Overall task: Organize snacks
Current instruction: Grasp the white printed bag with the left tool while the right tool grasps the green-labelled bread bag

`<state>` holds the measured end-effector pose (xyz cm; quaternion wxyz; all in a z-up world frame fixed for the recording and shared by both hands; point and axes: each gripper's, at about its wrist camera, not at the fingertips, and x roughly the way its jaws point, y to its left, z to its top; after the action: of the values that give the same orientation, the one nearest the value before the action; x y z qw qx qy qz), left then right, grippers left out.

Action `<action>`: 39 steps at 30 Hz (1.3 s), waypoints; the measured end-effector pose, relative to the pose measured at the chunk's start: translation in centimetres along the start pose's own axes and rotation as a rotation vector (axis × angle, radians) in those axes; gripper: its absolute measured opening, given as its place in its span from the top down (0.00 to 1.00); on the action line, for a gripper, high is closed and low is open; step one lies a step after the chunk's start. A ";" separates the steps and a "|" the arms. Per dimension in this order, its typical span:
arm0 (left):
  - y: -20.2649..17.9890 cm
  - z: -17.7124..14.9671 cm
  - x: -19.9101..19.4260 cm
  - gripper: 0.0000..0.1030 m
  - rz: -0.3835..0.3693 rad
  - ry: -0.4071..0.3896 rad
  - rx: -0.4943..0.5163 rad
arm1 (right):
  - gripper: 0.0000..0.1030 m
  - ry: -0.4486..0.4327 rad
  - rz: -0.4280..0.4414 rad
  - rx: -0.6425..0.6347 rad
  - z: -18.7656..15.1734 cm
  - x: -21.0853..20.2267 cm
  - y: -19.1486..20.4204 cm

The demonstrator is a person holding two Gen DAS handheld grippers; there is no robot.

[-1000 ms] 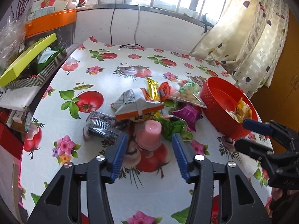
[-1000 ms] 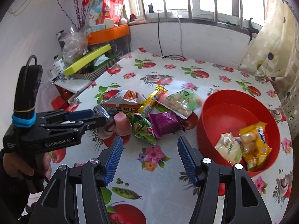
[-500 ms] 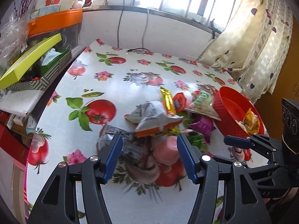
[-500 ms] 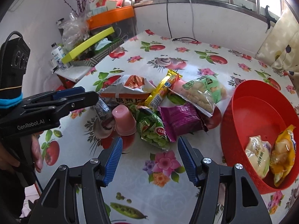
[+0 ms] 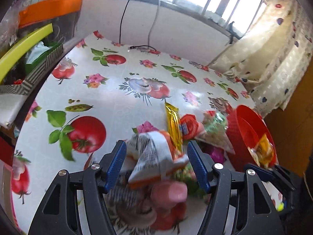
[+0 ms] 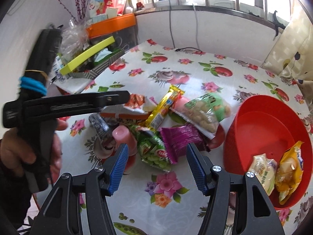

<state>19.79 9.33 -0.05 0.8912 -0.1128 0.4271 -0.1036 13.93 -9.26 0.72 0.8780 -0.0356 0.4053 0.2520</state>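
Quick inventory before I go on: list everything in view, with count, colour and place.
Red bowl: one, red, table's right side.
Packets in bowl: two, pale and yellow, lower right inside it.
White-orange packet: one, between the left tongs' opening fingers, not pinched.
Gold bar: one, gold, pile centre.
Puff bag: one, green and clear, nearest the bowl.
Purple packet: one, front of pile.
Green pea packet: one, front centre.
Pink jelly cup: one, upside down, pile's left.
Black-white packet: one, left edge.
Tablecloth: one, fruit-printed.
Yellow-lidded box: one, side shelf.
Left tongs: over pile.
Right tongs: open, empty.
Hand: gripping left tool.
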 end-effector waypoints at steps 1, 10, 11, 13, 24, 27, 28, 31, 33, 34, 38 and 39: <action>0.0 0.2 0.5 0.37 0.010 0.006 -0.003 | 0.42 -0.004 -0.009 0.003 0.2 -0.2 -0.2; 1.0 -0.5 3.9 0.37 0.054 0.126 -0.032 | 0.42 -0.009 -0.068 -0.021 3.3 -0.4 -2.2; 1.0 -1.0 3.9 0.37 0.049 0.129 -0.026 | 0.42 -0.002 -0.073 -0.042 3.9 -0.2 -2.4; 0.8 -1.4 3.6 0.38 0.064 0.126 -0.002 | 0.42 0.013 -0.108 -0.098 5.0 0.1 -2.8; 0.8 -2.5 2.5 0.44 0.045 0.099 0.048 | 0.37 0.167 -0.065 -0.050 9.4 4.7 -6.2; 1.0 -2.6 2.4 0.44 0.033 0.100 0.043 | 0.37 0.202 -0.096 -0.004 10.9 6.3 -6.7; 1.1 -2.6 2.3 0.44 0.029 0.100 0.042 | 0.37 0.232 -0.116 0.007 11.2 7.1 -6.9; 1.2 -2.9 2.1 0.44 0.026 0.100 0.042 | 0.46 0.296 -0.151 0.017 11.6 9.1 -7.6; 1.3 -3.0 1.9 0.44 0.027 0.101 0.042 | 0.63 0.334 -0.176 0.014 11.5 10.4 -8.0; 1.3 -3.0 1.9 0.44 0.028 0.102 0.045 | 0.66 0.351 -0.164 0.014 11.3 11.0 -8.1; 1.5 -3.4 1.5 0.44 0.032 0.100 0.045 | 0.72 0.382 -0.117 -0.023 10.2 11.5 -6.7; 1.5 -3.5 1.3 0.44 0.033 0.099 0.043 | 0.72 0.386 -0.098 -0.033 9.9 11.4 -6.2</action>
<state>17.97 10.03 -3.63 0.8727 -0.0811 0.4703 -0.1036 29.93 -7.31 -1.81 0.7946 -0.1173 0.5597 0.2039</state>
